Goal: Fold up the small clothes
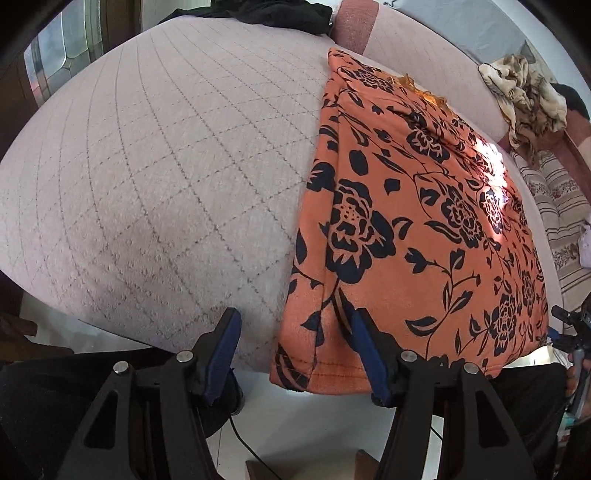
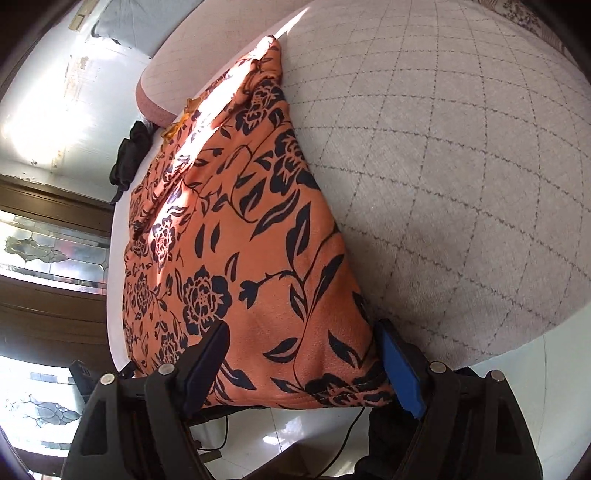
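An orange garment with a black flower print [image 1: 417,229] lies flat on the pale quilted bed [image 1: 155,177], its hem hanging at the near edge. My left gripper [image 1: 295,347] is open over the garment's near left corner. One blue pad is above the cloth and the other above the bare quilt. In the right wrist view the same garment [image 2: 236,236] runs away from me, and my right gripper [image 2: 303,354] stands open astride its near right corner. Neither pair of pads presses on the cloth.
A black heap of clothes [image 1: 280,14] and a pink bolster [image 1: 354,29] lie at the far end of the bed. A crumpled beige cloth [image 1: 524,92] and striped bedding [image 1: 561,206] are to the right. White floor tiles and a cable [image 2: 347,424] show below the bed's edge.
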The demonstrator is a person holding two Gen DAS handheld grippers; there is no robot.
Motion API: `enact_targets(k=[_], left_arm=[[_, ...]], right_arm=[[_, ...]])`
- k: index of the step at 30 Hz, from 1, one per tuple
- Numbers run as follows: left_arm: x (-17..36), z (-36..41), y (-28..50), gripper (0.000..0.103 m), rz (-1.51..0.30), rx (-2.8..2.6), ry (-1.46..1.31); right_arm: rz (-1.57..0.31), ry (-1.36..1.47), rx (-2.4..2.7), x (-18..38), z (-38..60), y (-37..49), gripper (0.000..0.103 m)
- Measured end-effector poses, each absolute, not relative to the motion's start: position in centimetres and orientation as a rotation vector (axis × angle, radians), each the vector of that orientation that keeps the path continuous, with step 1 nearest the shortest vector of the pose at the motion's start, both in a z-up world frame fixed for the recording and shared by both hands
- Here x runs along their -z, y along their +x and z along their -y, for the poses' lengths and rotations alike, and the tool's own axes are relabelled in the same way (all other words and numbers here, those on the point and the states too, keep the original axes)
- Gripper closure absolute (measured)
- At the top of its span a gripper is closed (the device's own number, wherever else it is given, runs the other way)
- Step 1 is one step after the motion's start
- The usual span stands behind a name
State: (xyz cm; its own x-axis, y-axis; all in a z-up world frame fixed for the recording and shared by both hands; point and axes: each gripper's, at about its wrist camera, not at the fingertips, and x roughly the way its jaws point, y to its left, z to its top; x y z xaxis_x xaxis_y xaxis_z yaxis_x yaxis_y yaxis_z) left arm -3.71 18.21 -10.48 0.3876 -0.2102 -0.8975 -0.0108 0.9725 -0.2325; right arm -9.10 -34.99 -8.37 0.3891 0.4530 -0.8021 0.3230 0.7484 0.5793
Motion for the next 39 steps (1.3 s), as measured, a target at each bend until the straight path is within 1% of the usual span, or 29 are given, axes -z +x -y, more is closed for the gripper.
enact_targets(k=[2, 3, 9, 13, 16, 18, 20, 21, 22, 23, 24, 25, 26, 27, 30, 31, 32, 33, 34, 35, 37, 38, 39], left_arm=[[10.5, -18.3, -3.8, 0.04, -1.172, 0.122, -0.218], [10.6, -18.2, -3.9, 0.04, -1.173, 0.12, -0.214], [10.6, -17.2, -4.3, 0.04, -1.164, 0.097, -0.116], [10.7, -17.0, -4.3, 0.04, -1.156, 0.09, -0.098], [10.8, -16.7, -4.3, 0.04, -1.149, 0.09, -0.087], [10.7, -16.7, -4.3, 0.04, -1.145, 0.09, -0.08], [10.7, -16.8, -4.4, 0.041, -1.142, 0.091, -0.077], [10.7, -16.7, -4.3, 0.044, -1.138, 0.094, -0.076], [10.6, -16.5, -4.3, 0.059, -1.131, 0.1, -0.077], [10.4, -16.3, -4.2, 0.08, -1.124, 0.116, -0.082], [10.3, -16.4, -4.4, 0.087, -1.121, 0.133, -0.086], [10.2, -16.3, -4.4, 0.089, -1.119, 0.14, -0.083], [10.2, -16.2, -4.5, 0.089, -1.117, 0.139, -0.077], [10.2, -16.2, -4.5, 0.089, -1.116, 0.139, -0.075], [10.2, -16.5, -4.3, 0.087, -1.123, 0.139, -0.087], [10.2, -16.5, -4.3, 0.082, -1.129, 0.14, -0.093], [10.3, -16.5, -4.3, 0.074, -1.139, 0.143, -0.099], [10.3, -16.4, -4.3, 0.07, -1.142, 0.15, -0.105], [10.4, -16.1, -4.2, 0.063, -1.145, 0.156, -0.103], [10.4, -15.8, -4.2, 0.06, -1.147, 0.159, -0.09], [10.4, -15.2, -4.4, 0.06, -1.142, 0.153, -0.053], [10.4, -15.1, -4.3, 0.071, -1.138, 0.154, -0.045], [10.4, -15.1, -4.3, 0.082, -1.135, 0.157, -0.042]], right_arm=[[-1.209, 0.746, -0.082, 8.3, 34.8, -9.3, 0.027], [-1.209, 0.739, -0.075, 8.3, 34.7, -9.4, 0.028], [-1.208, 0.715, -0.068, 8.3, 34.6, -9.3, 0.027], [-1.216, 0.67, -0.054, 8.1, 34.0, -9.2, 0.027], [-1.218, 0.644, -0.048, 8.0, 33.8, -9.2, 0.029], [-1.224, 0.632, -0.038, 8.1, 33.8, -9.1, 0.031], [-1.231, 0.621, -0.026, 8.2, 33.7, -9.1, 0.036], [-1.234, 0.613, -0.017, 8.2, 33.7, -9.0, 0.039], [-1.237, 0.603, -0.004, 8.2, 33.7, -9.1, 0.046], [-1.24, 0.597, 0.009, 8.2, 33.7, -9.2, 0.054], [-1.242, 0.599, 0.015, 8.2, 33.8, -9.2, 0.059], [-1.243, 0.606, 0.02, 8.2, 34.0, -9.3, 0.069], [-1.242, 0.62, 0.023, 8.3, 34.3, -9.5, 0.072], [-1.242, 0.635, 0.021, 8.3, 34.4, -9.7, 0.073], [-1.25, 0.643, -0.005, 8.2, 34.3, -10.0, 0.073], [-1.259, 0.646, -0.015, 8.3, 34.3, -10.0, 0.072], [-1.266, 0.651, -0.017, 8.4, 34.3, -10.1, 0.068], [-1.266, 0.661, -0.028, 8.5, 34.3, -10.0, 0.064], [-1.262, 0.678, -0.042, 8.5, 34.4, -10.0, 0.05], [-1.255, 0.691, -0.056, 8.5, 34.4, -9.8, 0.043], [-1.27, 0.674, -0.06, 8.7, 34.1, -9.6, 0.043], [-1.274, 0.664, -0.063, 8.6, 34.0, -9.5, 0.045], [-1.275, 0.658, -0.062, 8.6, 33.9, -9.5, 0.049]])
